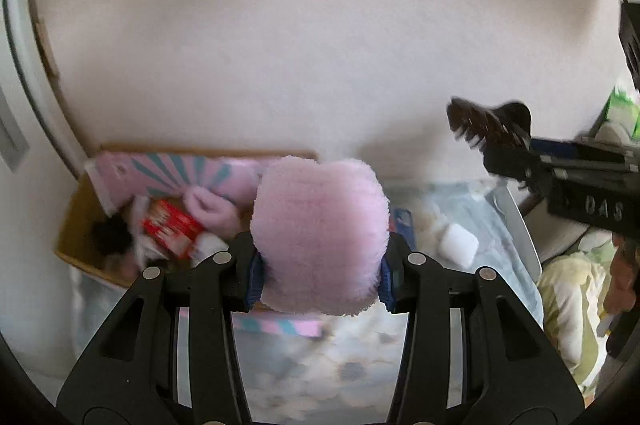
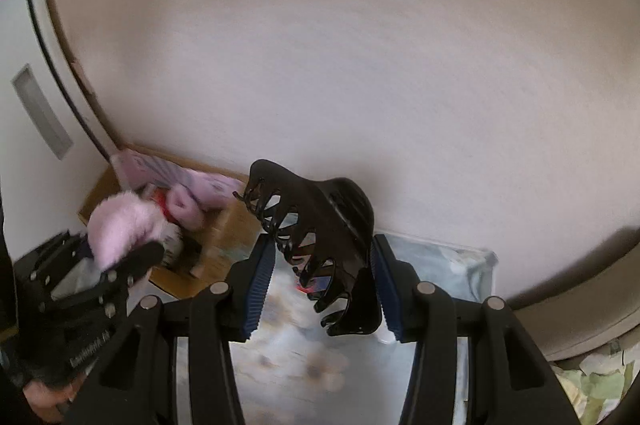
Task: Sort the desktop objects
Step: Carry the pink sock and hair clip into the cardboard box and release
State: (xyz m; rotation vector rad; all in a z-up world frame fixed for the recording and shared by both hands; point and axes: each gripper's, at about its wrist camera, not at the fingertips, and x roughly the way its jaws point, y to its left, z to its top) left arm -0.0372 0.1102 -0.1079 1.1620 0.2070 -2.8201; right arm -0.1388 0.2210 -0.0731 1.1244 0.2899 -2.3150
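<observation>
My left gripper (image 1: 320, 275) is shut on a fluffy pink plush item (image 1: 320, 233), held up in the air above the desk. In the right wrist view that same pink plush item (image 2: 120, 225) shows at the left, in the left gripper (image 2: 100, 265). My right gripper (image 2: 322, 285) is shut on a dark brown claw hair clip (image 2: 320, 237), teeth pointing left and down. The hair clip (image 1: 488, 125) and the right gripper (image 1: 508, 161) reach in from the right of the left wrist view.
A cardboard box (image 1: 76, 217) at the left holds a pink patterned package (image 1: 168, 173), a red packet (image 1: 172, 229), another pink fluffy piece (image 1: 212, 209) and a dark object. A floral cloth (image 1: 320, 365) covers the desk; a white block (image 1: 458, 245) lies on it. A pale wall stands behind.
</observation>
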